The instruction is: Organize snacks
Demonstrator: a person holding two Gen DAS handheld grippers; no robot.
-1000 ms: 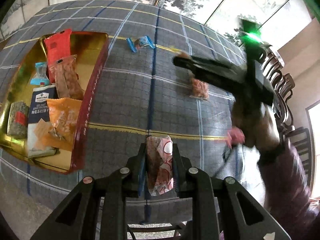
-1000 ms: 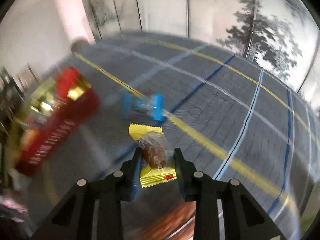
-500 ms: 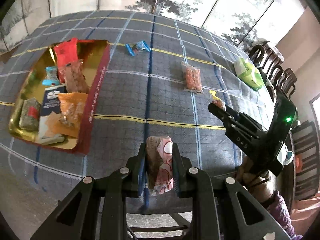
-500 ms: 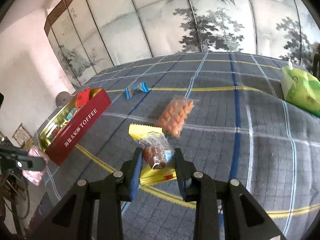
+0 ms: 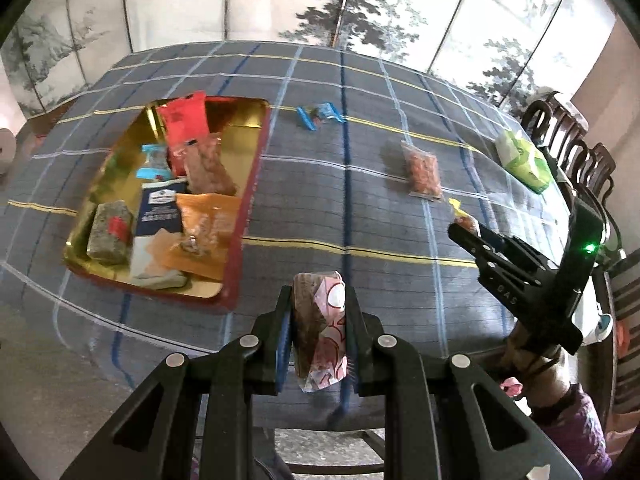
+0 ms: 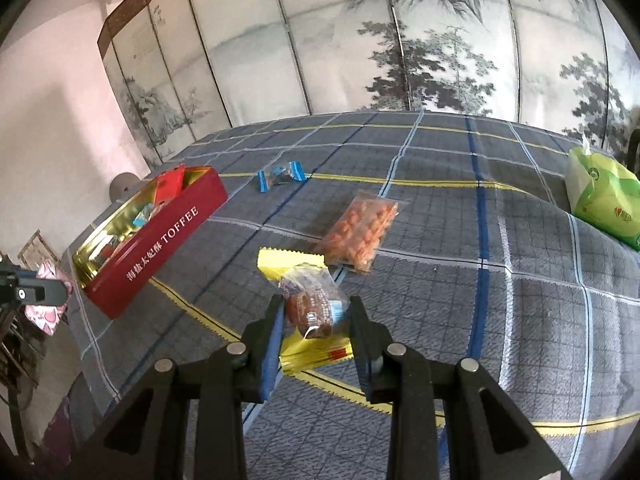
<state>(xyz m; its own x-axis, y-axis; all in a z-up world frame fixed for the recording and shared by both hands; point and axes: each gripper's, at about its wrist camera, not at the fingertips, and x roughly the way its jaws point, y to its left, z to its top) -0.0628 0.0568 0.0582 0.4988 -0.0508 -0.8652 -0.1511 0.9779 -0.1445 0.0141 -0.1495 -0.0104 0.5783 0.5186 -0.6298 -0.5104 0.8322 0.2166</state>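
The left gripper (image 5: 318, 334) is clamped on a pink-and-white wrapped snack (image 5: 320, 328), which stands upright between its fingers above the near edge of the table, just right of the tin's near corner. The right gripper (image 6: 316, 322) is pinched on a clear-wrapped brown snack (image 6: 314, 306) with a yellow packet (image 6: 298, 354) behind it; both seem to be caught in the same grip, though the view is not sharp enough to be sure of the yellow one.

The red toffee tin (image 6: 160, 248) lies open on the left of the grey plaid tablecloth (image 5: 360, 200), its gold inside already holding a red packet (image 5: 182, 124), an orange packet (image 5: 204, 236), a dark blue-and-white packet (image 5: 158, 212), a greenish block (image 5: 108, 234) and a few more. Loose on the cloth are a blue-wrapped candy (image 5: 320, 114) at the far middle, well apart from the tin, and a clear bag of orange snacks (image 6: 358, 230) to the right of centre. A green tissue pack (image 6: 604, 196) sits at the far right edge (near dark wooden chairs (image 5: 576, 152)). A painted folding screen (image 6: 400, 48) stands behind the table.
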